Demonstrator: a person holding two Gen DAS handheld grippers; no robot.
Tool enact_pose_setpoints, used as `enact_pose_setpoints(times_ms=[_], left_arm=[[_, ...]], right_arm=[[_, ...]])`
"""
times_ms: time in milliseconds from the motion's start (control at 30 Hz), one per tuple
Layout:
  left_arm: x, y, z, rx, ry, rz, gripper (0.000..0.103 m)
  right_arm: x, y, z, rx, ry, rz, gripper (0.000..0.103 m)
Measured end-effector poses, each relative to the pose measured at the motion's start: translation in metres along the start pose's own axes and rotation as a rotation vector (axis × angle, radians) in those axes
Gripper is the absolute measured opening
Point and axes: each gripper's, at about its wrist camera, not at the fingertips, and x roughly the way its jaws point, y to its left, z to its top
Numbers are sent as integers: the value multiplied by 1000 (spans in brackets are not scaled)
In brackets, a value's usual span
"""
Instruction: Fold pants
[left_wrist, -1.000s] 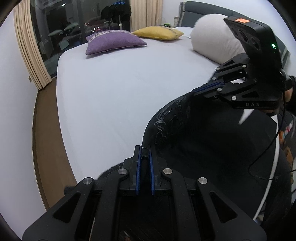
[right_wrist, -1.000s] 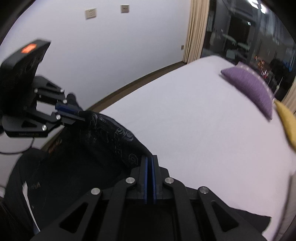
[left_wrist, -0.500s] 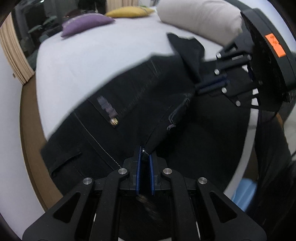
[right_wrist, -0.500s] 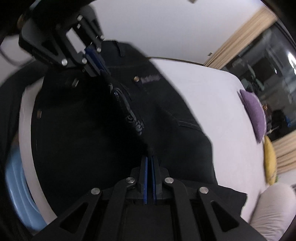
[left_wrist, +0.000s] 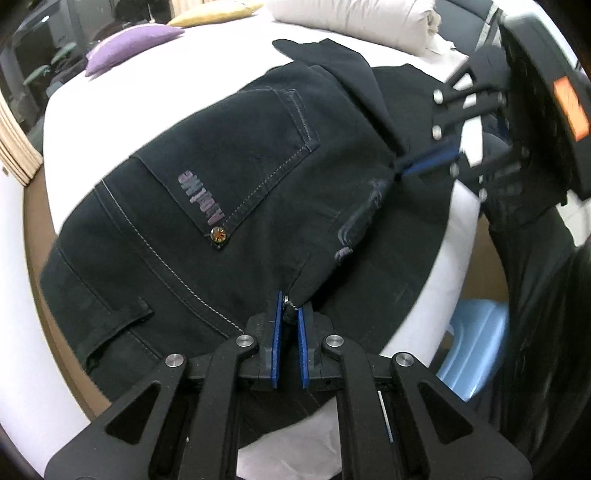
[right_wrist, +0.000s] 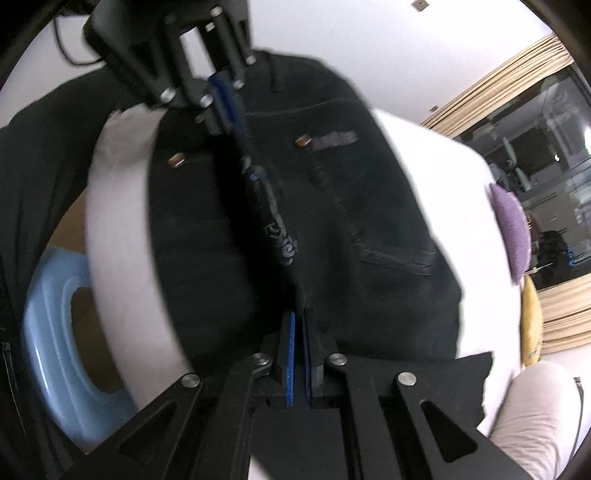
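the pants are black, with pale contrast stitching along the seams and pocket, faded purple lettering on the back pocket and an orange-gold rivet. the bed is white. at its far edge lie a purple cushion, a mustard-yellow cushion and a beige pillow. both black grippers have blue pads. a tub is light blue.

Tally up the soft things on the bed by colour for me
Black: 1, the pants
Purple: 1, a cushion
Yellow: 1, a cushion
Off-white: 1, a pillow
Total: 4
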Motion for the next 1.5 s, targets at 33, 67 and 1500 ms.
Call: enact_pose_setpoints(times_ms=[33, 67, 1500], left_arm=[[1, -1, 2, -4, -4, -11, 7], [-1, -4, 1, -3, -9, -18, 7], [48, 24, 74, -353, -21, -11, 16]], right_arm=[[2, 8, -2, 3, 5, 7, 4], [-1, 18, -3, 13, 5, 12, 4], [11, -19, -19, 542, -55, 174, 74]])
